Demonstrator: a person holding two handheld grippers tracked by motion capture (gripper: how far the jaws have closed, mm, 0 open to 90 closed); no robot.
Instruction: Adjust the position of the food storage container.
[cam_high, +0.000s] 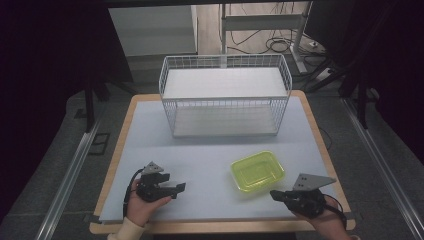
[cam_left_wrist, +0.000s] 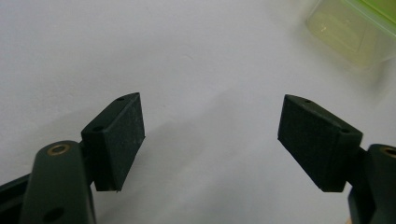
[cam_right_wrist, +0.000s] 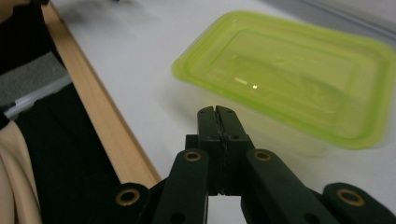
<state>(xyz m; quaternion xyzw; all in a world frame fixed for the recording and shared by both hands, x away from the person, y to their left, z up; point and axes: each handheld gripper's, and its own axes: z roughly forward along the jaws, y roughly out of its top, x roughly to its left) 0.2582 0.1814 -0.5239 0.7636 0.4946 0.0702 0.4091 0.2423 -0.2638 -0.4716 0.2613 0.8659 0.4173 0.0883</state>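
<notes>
the yellow-green container sits on the table, right of centre near the front edge, closed with its lid on and lying flat. it is well apart from the wire basket, which stands at the far end of the table.

right gripper: held low over the table at the front right corner, just beside the container's near right corner, not touching it. in the right gripper view the right gripper has its jaws pressed fully together with nothing between them; the container lies just beyond the tips, and the wooden table edge runs along the left.

left gripper: held at the front left of the table, pointing toward the container and well apart from it. in the left gripper view the left gripper has its jaws spread wide over bare table, with nothing between them; a corner of the container appears at the upper right.
</notes>
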